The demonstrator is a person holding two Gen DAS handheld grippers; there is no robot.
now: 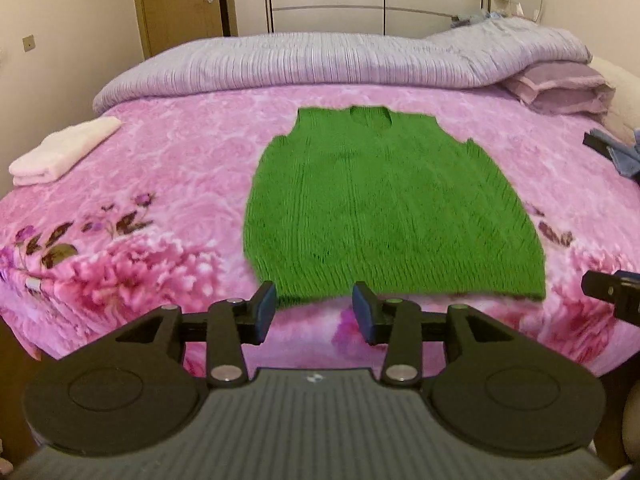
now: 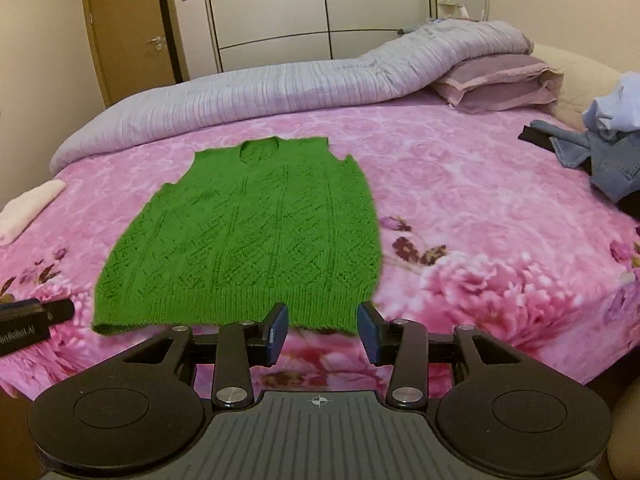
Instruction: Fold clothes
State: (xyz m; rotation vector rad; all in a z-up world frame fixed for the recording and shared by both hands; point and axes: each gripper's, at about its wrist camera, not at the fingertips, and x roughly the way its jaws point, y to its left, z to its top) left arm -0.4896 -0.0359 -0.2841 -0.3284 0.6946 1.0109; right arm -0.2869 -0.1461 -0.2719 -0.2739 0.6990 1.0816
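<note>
A green knitted sleeveless vest (image 1: 384, 208) lies flat on the pink floral bedspread (image 1: 168, 168), neck away from me, hem towards me. It also shows in the right wrist view (image 2: 248, 240). My left gripper (image 1: 314, 312) is open and empty, hovering just before the hem near its left corner. My right gripper (image 2: 322, 330) is open and empty, just before the hem near its right corner. The right gripper's tip shows at the right edge of the left wrist view (image 1: 612, 292); the left gripper's tip shows at the left edge of the right wrist view (image 2: 36, 316).
A folded pale pink towel (image 1: 60, 150) lies at the bed's left edge. A rolled lilac quilt (image 1: 320, 64) and pillows (image 2: 500, 84) line the far side. A heap of blue and dark clothes (image 2: 600, 148) sits at the right. A wardrobe and door stand behind.
</note>
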